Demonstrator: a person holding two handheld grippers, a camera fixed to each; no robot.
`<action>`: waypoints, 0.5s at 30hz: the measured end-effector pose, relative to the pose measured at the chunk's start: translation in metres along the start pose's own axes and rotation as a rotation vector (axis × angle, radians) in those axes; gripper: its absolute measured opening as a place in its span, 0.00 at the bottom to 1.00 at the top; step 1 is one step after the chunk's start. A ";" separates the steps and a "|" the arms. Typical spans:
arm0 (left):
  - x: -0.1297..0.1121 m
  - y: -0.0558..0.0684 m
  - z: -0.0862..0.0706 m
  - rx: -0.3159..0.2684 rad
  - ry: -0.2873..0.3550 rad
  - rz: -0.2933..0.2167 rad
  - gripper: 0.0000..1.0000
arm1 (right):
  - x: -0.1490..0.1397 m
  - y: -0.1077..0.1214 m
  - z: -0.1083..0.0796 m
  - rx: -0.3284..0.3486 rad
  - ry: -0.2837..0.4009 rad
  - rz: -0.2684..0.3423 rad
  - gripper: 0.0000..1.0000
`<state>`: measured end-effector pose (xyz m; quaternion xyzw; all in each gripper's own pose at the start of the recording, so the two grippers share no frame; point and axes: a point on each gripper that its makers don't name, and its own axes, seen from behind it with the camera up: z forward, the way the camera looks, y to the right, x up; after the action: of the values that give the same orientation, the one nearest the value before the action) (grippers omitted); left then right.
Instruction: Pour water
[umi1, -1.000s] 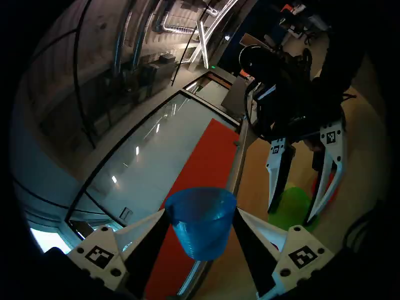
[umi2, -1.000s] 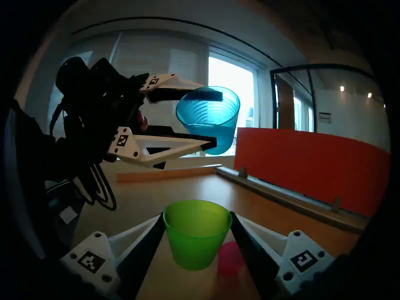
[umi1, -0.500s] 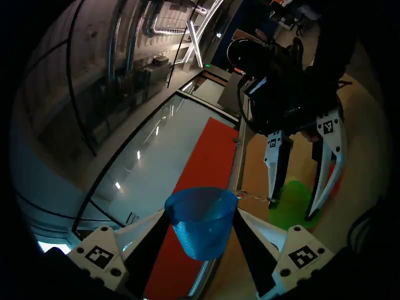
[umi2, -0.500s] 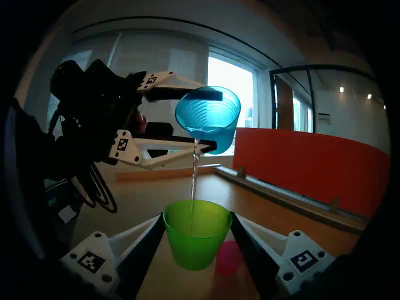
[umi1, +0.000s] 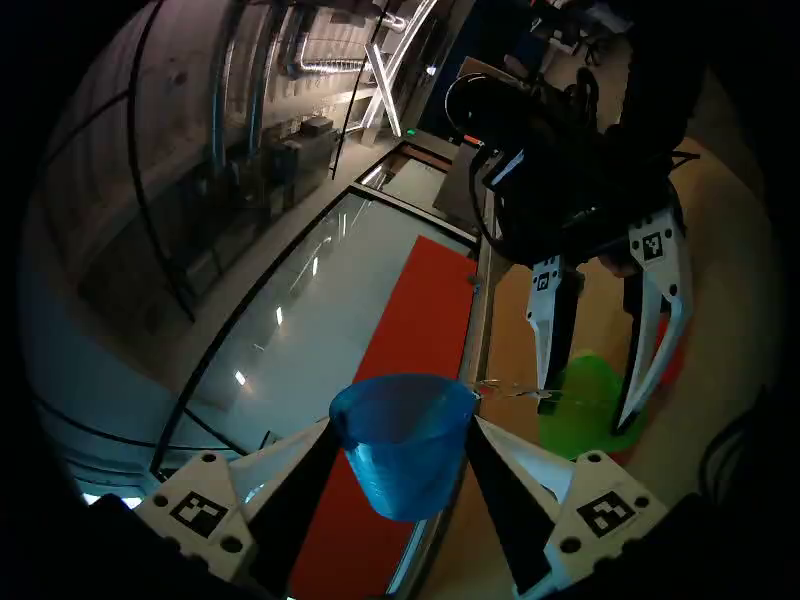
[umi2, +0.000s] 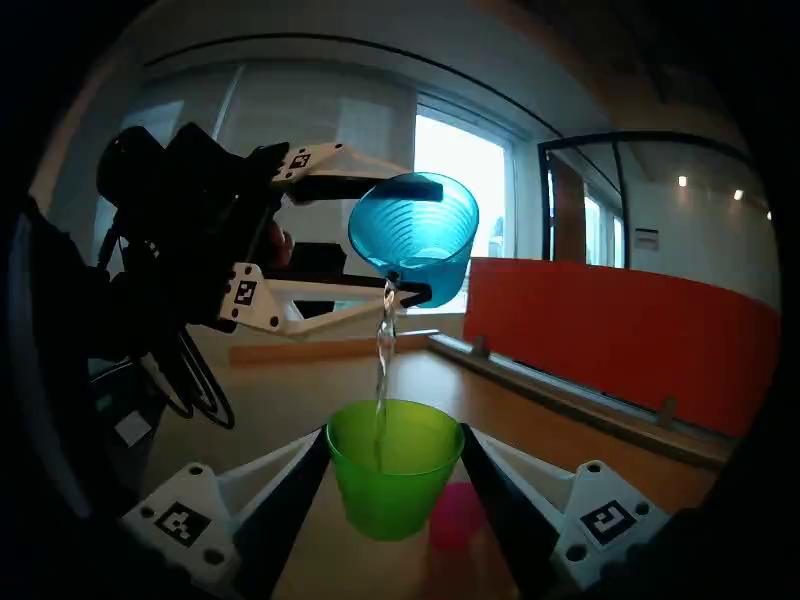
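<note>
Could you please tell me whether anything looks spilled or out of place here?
Nothing stands out. The blue cup is tilted, and its water stream falls inside the green cup. I see no spill on the wooden table.

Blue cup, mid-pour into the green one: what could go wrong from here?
1. The blue cup pours from well above the green cup; a small drift of the left claw could drop the thin stream onto the table.
2. Tilting faster from that height may splash water out.
</note>
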<state>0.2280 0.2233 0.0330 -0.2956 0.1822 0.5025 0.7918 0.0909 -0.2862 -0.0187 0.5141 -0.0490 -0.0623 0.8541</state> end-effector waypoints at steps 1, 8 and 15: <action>0.000 0.000 0.000 0.001 0.000 0.002 0.85 | 0.000 0.000 0.000 0.000 0.000 -0.001 0.94; 0.000 0.000 0.000 0.006 -0.001 0.012 0.85 | 0.000 -0.001 0.000 0.001 0.000 -0.002 0.94; -0.001 -0.001 0.002 0.013 0.000 0.017 0.85 | 0.001 -0.001 0.000 0.003 0.001 -0.005 0.94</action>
<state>0.2288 0.2235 0.0352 -0.2888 0.1880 0.5078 0.7895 0.0916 -0.2864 -0.0195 0.5153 -0.0474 -0.0641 0.8533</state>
